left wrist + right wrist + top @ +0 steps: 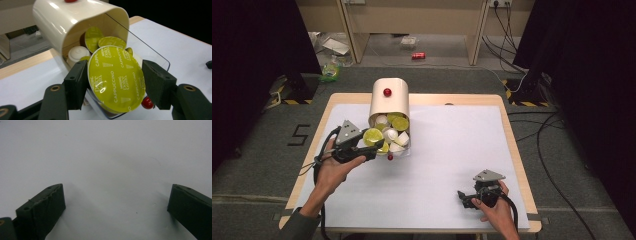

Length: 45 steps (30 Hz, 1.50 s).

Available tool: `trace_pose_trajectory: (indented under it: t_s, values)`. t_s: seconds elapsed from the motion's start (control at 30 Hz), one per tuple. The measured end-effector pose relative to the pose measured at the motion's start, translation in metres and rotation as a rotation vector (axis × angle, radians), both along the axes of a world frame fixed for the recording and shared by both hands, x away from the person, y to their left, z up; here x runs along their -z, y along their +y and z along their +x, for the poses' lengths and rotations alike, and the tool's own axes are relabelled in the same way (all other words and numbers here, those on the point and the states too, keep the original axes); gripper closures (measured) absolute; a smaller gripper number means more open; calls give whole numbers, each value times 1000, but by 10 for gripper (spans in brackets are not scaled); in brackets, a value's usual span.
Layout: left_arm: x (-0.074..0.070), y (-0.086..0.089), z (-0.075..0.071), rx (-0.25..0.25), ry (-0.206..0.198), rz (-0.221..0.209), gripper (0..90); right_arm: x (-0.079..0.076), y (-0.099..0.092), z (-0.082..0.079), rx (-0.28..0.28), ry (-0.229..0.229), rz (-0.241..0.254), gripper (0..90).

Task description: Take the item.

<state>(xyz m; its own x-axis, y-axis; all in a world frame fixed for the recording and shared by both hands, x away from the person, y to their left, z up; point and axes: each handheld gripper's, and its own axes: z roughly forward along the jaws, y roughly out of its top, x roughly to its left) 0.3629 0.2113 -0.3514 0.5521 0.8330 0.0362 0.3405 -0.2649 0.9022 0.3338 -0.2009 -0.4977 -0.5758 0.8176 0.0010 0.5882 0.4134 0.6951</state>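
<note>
The left claw [115, 82] is closed on a green Dolce Gusto Cappuccino capsule [116, 78]; its two black jaws press on the capsule's opposite edges, and the printed foil lid faces the left gripper view. The capsule is just in front of the open mouth of the cream capsule dispenser [75, 23], at the dispenser's clear front panel [150, 53]. In the high view the left claw [368, 151] holds this capsule [373, 136] at the left side of the dispenser's mouth, and the left hand [332, 167] is below and to the left of the dispenser [389, 100].

Inside the dispenser lie more green capsules [93, 37] and white capsules [78, 53]. A small red ball [147, 103] is just below the held capsule, near the dispenser's lower edge, and another red knob [387, 92] sits on top of the dispenser.

The right claw [116, 207] is open, with nothing between its jaws, above the white surface [105, 157]. In the high view the right claw [466, 198] is well apart from the dispenser, toward the near right corner of the surface [452, 150].
</note>
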Motion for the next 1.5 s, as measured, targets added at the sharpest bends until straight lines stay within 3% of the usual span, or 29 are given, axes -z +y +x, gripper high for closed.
trace_pose_trajectory:
  t_s: [0.37, 0.67, 1.1, 1.5]
  values:
    - [-6, 32, -8, -43, -14, -39, 391, 0, 0, 0, 0, 0, 0, 15]
    - [6, 53, -14, -85, -8, -56, 391, 0, 0, 0, 1, 0, 0, 15]
    - [44, 72, -17, -150, 32, -87, 391, 0, 0, 0, 1, 0, -1, 14]
    - [80, 82, -24, -180, 59, -114, 391, 0, 0, 0, 1, 0, -1, 15]
